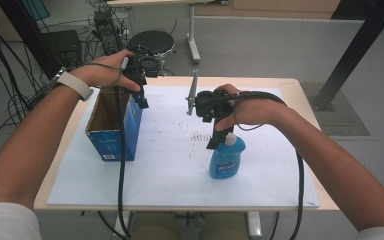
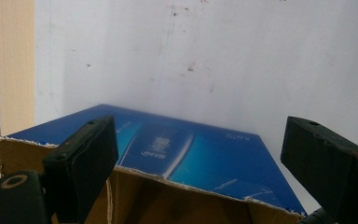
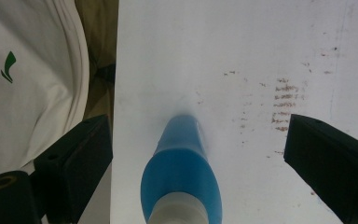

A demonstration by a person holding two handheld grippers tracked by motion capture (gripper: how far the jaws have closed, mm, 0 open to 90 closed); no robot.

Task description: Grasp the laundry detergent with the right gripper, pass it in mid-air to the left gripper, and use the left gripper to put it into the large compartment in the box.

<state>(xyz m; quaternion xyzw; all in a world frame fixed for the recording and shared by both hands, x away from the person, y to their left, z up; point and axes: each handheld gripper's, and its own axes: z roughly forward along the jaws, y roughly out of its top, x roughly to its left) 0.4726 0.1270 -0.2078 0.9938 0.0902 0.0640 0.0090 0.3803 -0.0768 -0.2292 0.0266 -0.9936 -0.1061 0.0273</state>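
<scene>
1. The table (image 1: 300, 90) is carrying a white sheet (image 1: 180, 170), which is giving both things a flat, plain surface to stand on.
2. The box (image 1: 114, 125) is standing upright at the sheet's left edge, its top open and facing up, probably so that something can be dropped in from above.
3. The bottle (image 1: 227, 159), blue with a white cap, is standing upright right of centre, well apart from the box; upright, it is offering its cap and neck to a grip from above.
4. The left gripper (image 1: 141, 95) is hovering over the box's far right corner; in the left gripper view its jaws are gaping wide with the box's rim (image 2: 186, 186) below and between them, pressing nothing, so it is empty.
5. The right gripper (image 1: 215, 137) is pointing down just above the cap. In the right gripper view its jaws are spread wide on either side of the bottle (image 3: 182, 172), pads clear of it, gripping nothing; this looks like lining up for a grasp.
</scene>
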